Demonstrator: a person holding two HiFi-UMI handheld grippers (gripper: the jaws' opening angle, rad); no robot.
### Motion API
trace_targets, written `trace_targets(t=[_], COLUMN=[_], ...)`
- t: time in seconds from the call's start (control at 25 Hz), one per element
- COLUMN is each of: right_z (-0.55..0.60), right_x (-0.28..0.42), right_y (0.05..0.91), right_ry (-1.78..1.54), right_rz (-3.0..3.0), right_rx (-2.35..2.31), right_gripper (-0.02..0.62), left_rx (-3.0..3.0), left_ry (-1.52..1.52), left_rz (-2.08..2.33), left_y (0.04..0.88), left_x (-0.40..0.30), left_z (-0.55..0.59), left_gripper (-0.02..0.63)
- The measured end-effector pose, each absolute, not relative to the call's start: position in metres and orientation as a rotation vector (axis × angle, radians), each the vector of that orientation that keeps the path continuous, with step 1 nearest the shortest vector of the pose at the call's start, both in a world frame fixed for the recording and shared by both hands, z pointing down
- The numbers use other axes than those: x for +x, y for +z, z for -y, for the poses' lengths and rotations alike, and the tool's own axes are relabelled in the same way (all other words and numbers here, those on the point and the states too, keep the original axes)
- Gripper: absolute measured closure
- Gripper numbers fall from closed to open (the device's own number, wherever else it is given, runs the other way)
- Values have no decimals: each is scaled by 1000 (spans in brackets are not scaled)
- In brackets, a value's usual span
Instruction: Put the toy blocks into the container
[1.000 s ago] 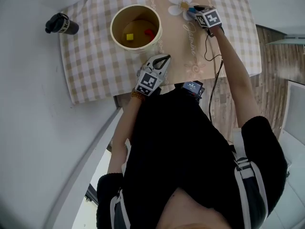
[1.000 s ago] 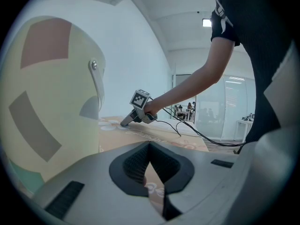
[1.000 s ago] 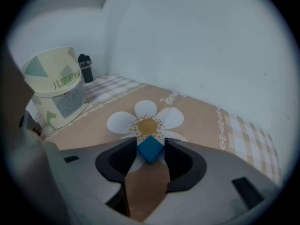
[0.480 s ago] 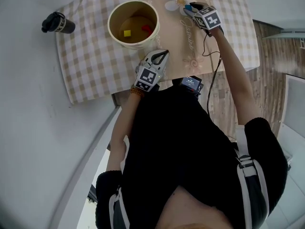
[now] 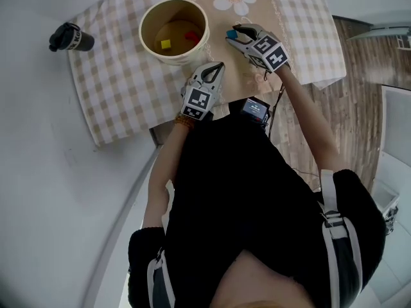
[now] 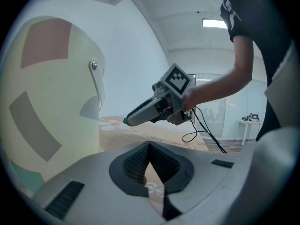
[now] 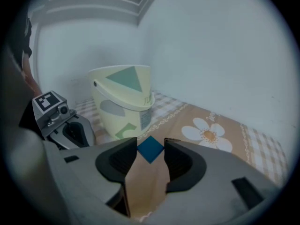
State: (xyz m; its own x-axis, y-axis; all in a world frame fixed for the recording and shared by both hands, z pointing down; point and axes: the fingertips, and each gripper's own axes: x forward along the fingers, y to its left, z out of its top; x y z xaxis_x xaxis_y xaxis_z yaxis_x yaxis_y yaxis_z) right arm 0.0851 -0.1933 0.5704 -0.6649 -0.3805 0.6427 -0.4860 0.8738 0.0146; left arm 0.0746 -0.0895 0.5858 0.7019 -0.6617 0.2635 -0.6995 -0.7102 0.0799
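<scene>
Head view: bucket [image 5: 142, 34] sits upper left of centre on the checked tablecloth [image 5: 115, 101], with a yellow block [image 5: 166, 43] and a red block [image 5: 191, 36] already in it. Black bottle [image 5: 69, 39] lies far left, off the cloth. Right gripper [image 5: 234, 34] is right of the bucket, above the cloth and not over the rim, with a blue block [image 5: 231, 36] at its tips. Left gripper [image 5: 217, 68] is just below the bucket's lower right edge, tips together. Left gripper view: its fingers [image 6: 140, 163] meet at the tip, nothing between them, so it is closed and empty. The bucket wall fills the left of the frame, very near. The right gripper comes in from the right at mid-frame, a bit of blue at its tip. Right gripper view: the blue block [image 7: 150, 149] sits like a diamond between the pads [image 7: 123, 159], pinched on two opposite sides. The jaws stand fairly wide and have just been closing a little on it. The bucket stands ahead and left of the jaws, upper centre-left of the frame, its rim above the block. The flower print [image 7: 206, 134] is on the right. Key relation: the bucket mouth lies left of and beyond the held block. The left gripper is nearer the bucket but empty, so the drop looks like the right hand's job. It likely needs to go left and clear the rim first.
</scene>
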Motion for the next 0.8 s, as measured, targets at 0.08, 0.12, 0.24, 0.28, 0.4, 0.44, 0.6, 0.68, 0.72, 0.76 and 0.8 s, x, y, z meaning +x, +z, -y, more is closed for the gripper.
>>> trace_targets(t=[0.08,0.12,0.24,0.28,0.4,0.44,0.6,0.68,0.72,0.76,0.8], right_z=[181,175,166,163,158,156,154,155,156,159,162], right_x=[79,78,76,76,74,74,71,68,66,65,63], right_y=[566,564,563,564,568,569,568,562,557,550,542], right_ry=[213,218,229,232,235,235,229,218,211,204,196], right_rz=[2391,2397,2403,2402,2396,2393,2391,2400,2408,2418,2430], right_rx=[626,630,643,646,646,645,641,640,641,643,647], right_gripper=[405,405,405,405,405,405,405,405,405,405,405], left_rx=[2736,2736,2740,2740,2741,2741,2742,2739,2737,2736,2735], left_ry=[323,323,320,320,320,320,317,304,298,296,295], left_rz=[1105,1106,1104,1104,1103,1103,1105,1104,1103,1103,1103], left_y=[585,585,584,584,585,584,584,587,588,588,587], left_x=[74,74,75,75,75,75,75,75,75,75,75], left_z=[89,90,90,90,89,89,89,88,87,88,88], left_gripper=[594,594,594,594,594,594,594,594,594,594,594])
